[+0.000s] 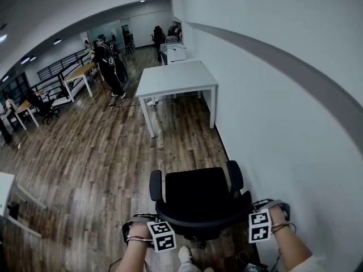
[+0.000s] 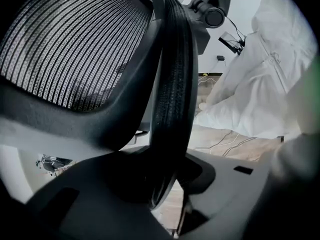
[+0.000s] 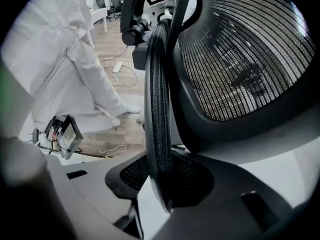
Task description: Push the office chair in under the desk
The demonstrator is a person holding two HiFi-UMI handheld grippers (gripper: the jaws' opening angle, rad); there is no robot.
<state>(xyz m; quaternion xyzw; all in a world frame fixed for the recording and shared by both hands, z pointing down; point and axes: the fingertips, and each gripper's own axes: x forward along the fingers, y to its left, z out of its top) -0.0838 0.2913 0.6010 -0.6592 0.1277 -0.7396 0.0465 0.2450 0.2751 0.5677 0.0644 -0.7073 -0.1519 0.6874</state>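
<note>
The black office chair (image 1: 195, 200) stands on the wood floor close in front of me, its seat facing the white desk (image 1: 177, 79) further ahead. My left gripper (image 1: 151, 221) is shut on the left rim of the mesh backrest (image 2: 169, 104). My right gripper (image 1: 252, 209) is shut on the right rim of the backrest (image 3: 157, 109). In each gripper view the ribbed rim runs upright between the jaws, which press on it at the left gripper (image 2: 162, 184) and the right gripper (image 3: 161, 186). A stretch of floor lies between chair and desk.
A white wall (image 1: 283, 112) runs along the right side of chair and desk. A person in dark clothes (image 1: 110, 67) stands far left of the desk. More desks (image 1: 79, 72) and a black chair (image 1: 42, 107) are at far left. Another table's corner (image 1: 5, 188) juts in at left.
</note>
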